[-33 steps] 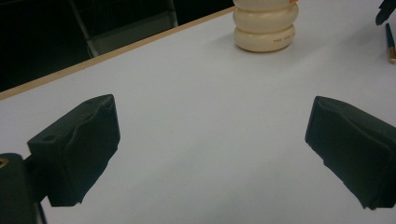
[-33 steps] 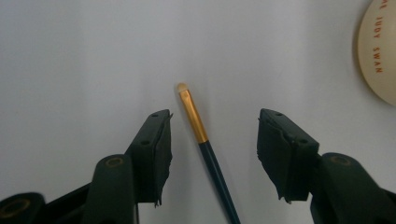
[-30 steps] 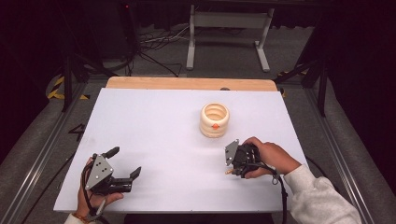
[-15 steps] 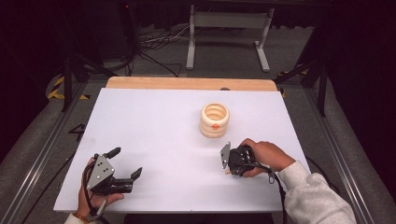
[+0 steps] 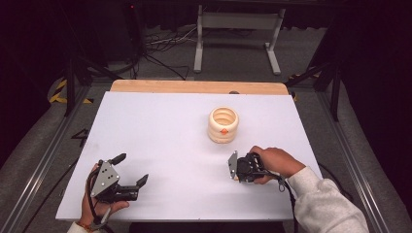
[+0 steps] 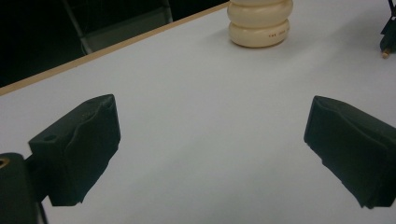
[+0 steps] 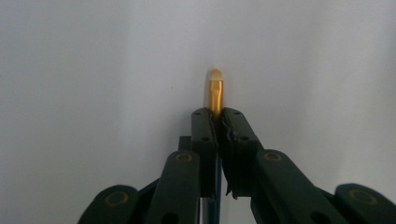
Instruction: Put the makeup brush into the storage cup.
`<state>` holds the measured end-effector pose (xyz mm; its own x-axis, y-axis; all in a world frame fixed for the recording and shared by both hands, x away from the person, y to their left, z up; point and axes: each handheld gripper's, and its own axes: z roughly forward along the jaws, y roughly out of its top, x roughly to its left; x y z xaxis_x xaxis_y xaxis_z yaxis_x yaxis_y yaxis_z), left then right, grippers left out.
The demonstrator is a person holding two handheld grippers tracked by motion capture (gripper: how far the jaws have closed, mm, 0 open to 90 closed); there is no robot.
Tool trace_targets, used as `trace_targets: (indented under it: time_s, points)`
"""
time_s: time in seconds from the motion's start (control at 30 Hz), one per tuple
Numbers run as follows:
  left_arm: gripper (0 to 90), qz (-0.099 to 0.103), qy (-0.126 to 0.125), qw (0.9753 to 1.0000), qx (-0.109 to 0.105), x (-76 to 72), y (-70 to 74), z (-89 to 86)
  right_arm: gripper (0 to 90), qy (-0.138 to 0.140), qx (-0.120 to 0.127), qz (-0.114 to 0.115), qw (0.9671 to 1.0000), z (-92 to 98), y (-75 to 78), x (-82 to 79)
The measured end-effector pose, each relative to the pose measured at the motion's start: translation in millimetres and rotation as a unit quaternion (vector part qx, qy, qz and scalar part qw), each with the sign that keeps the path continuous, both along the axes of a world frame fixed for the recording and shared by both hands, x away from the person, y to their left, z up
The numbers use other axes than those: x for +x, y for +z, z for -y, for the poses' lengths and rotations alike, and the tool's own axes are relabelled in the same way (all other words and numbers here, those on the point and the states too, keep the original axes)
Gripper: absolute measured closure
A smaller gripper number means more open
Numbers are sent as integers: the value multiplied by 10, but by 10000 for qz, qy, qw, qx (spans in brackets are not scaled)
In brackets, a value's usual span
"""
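Jaws of my right gripper (image 7: 215, 116) are clamped on a slim golden wooden peg (image 7: 215, 95), its long axis running straight out ahead. My left gripper (image 5: 130, 175) idles wide apart and empty. Farther off, just beyond the right one, stands the cream ringed stacking toy (image 5: 223, 124), so the right hand is nearer.

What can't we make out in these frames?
- Slim golden stick with a pale tip: right gripper view, the shut right claw hides all but its end, so its length and kind can't be told.
- Cream ribbed ring-stack holder: left gripper view, top cut off by the frame edge; its small red print is too small to read.
- Holder's inside: high view, its wall hides the bottom.
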<state>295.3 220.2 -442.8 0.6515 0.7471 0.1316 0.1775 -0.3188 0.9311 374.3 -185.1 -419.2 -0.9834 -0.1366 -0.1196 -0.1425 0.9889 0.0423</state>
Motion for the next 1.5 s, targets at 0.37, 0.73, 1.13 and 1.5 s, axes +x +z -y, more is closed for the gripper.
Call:
trace_targets:
  time_s: [0.37,0.73,1.13,1.5]
  points:
    - [47,-27,1,10000,-1,3,-6,3,846,75,54,32,10000,17,4,-26]
    - [49,-12,2,10000,33,7,-9,9,846,68,172,101,9998,55,30,-41]
    - [50,-30,8,10000,18,6,-7,12,850,-152,861,313,9957,251,204,-38]
    - [50,-32,11,10000,7,4,-3,1,851,-411,1694,643,9826,462,347,-35]
